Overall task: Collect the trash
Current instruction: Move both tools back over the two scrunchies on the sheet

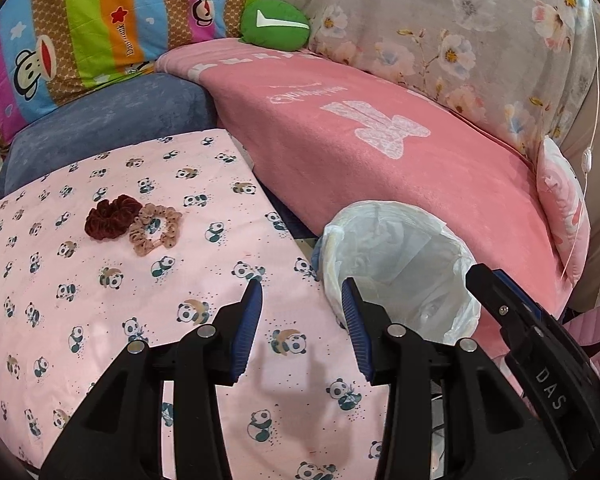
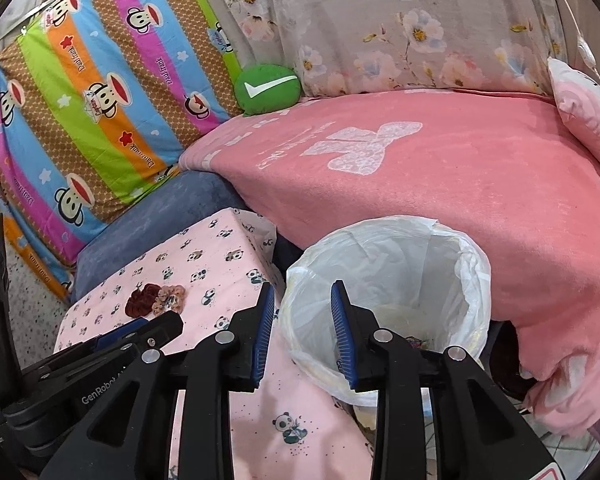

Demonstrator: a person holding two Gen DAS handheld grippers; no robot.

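A bin lined with a white plastic bag (image 1: 380, 209) (image 2: 420, 272) stands between the panda-print table (image 1: 100, 320) (image 2: 204, 248) and a pink-covered sofa. Some trash lies at the bottom of the bin (image 2: 416, 340). My left gripper (image 1: 300, 286) hovers open over the table's right edge, beside the bin, with nothing between its blue pads. My right gripper (image 2: 302, 286) is open too, with nothing in it, over the bin's near left rim. Each gripper shows in the other's view: the right gripper (image 1: 488, 276) by the bin, the left gripper (image 2: 160, 326) over the table.
A dark red scrunchie (image 1: 110, 216) (image 2: 140, 300) and a beige one (image 1: 156, 229) (image 2: 172, 294) lie on the table. A pink blanket (image 1: 380, 152) covers the sofa seat, with a green cushion (image 1: 274, 22) and striped and floral cushions behind. A blue cushion (image 1: 112, 120) lies beyond the table.
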